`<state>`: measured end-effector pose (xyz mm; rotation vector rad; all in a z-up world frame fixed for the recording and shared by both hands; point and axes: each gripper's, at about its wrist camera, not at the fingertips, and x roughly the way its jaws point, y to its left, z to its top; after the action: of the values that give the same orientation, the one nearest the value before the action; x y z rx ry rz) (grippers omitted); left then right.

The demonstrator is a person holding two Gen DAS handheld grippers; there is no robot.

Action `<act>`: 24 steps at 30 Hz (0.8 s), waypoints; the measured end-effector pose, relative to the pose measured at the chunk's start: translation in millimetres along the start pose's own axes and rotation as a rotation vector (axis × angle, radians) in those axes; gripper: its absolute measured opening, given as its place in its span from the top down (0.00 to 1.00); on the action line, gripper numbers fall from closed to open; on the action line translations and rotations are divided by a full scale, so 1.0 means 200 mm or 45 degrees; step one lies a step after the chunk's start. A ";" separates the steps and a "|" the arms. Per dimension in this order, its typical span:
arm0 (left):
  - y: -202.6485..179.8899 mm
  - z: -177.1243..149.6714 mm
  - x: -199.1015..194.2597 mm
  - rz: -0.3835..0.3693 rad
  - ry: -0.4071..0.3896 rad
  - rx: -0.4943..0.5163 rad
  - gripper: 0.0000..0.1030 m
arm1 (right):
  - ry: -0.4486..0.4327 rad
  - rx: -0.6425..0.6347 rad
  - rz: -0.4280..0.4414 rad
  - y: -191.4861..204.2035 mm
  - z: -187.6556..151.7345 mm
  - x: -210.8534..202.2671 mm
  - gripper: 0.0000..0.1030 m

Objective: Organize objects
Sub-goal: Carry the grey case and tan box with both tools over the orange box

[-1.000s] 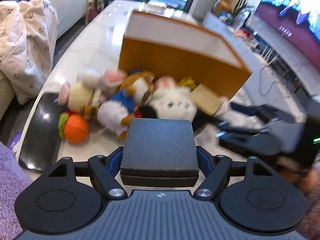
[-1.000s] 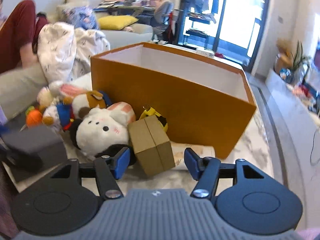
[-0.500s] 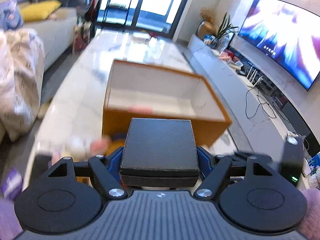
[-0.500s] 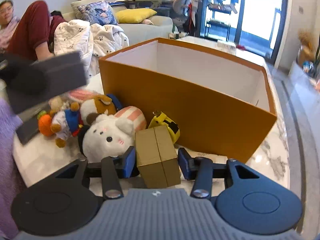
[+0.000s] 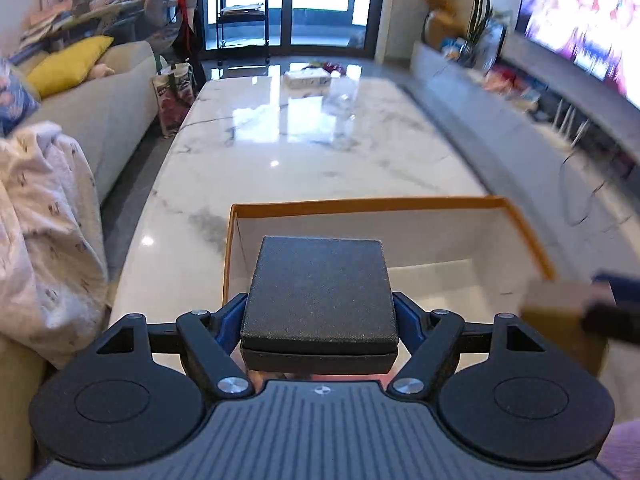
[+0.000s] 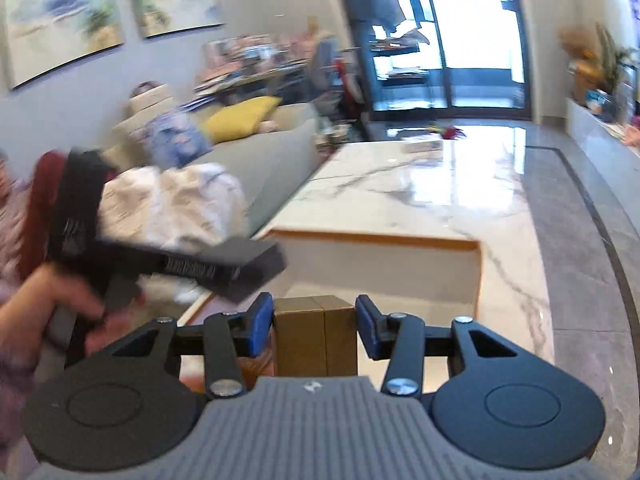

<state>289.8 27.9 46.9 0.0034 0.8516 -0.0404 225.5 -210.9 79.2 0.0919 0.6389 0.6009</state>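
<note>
My left gripper [image 5: 320, 320] is shut on a flat black box [image 5: 320, 292] and holds it above the near left part of the open orange box [image 5: 360, 204], whose white inside shows nothing in it. My right gripper [image 6: 315, 324] is shut on a small brown cardboard box [image 6: 314, 332], lifted over the orange box's [image 6: 372, 238] near edge. The right wrist view shows the black box [image 6: 240, 264] tilted at the left, with a hand [image 6: 48, 304] behind it. The brown box [image 5: 560, 304] is blurred at the right edge of the left wrist view.
The orange box stands on a long white marble table [image 5: 304, 148] with a small white package [image 5: 306, 79] at its far end. A sofa with a crumpled white blanket [image 5: 44, 232] and a yellow cushion [image 5: 68, 65] runs along the left. A TV [image 5: 580, 20] and low cabinet line the right.
Both grippers rose and swung forward from the toy pile to over the orange box. The right gripper shut on the brown box and lifted it. The toys left both views.
</note>
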 end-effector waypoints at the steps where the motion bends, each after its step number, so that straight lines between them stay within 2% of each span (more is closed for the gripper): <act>1: -0.03 0.01 0.05 0.036 0.004 0.037 0.15 | 0.020 0.040 -0.012 -0.04 0.01 0.10 0.54; 5: -0.14 0.00 0.18 0.128 0.058 0.158 0.15 | 0.106 0.159 -0.029 -0.14 0.04 0.42 0.54; 9: -0.21 0.00 0.28 0.215 0.113 0.218 0.15 | 0.133 0.207 0.016 -0.18 0.09 0.57 0.54; 12: -0.25 0.00 0.34 0.259 0.147 0.256 0.15 | 0.134 0.218 0.014 -0.21 0.10 0.63 0.54; 17: -0.29 0.03 0.47 0.349 0.222 0.349 0.15 | 0.186 0.344 0.049 -0.28 0.15 0.71 0.54; 22: -0.28 0.01 0.57 0.388 0.325 0.381 0.15 | 0.208 0.373 0.031 -0.30 0.14 0.73 0.54; 24: -0.28 0.01 0.56 0.381 0.310 0.410 0.14 | 0.212 0.396 0.039 -0.30 0.13 0.74 0.54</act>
<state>363.1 -32.1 -34.4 0.4450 1.0723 0.1065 365.7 -176.3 6.0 0.3458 0.8913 0.5380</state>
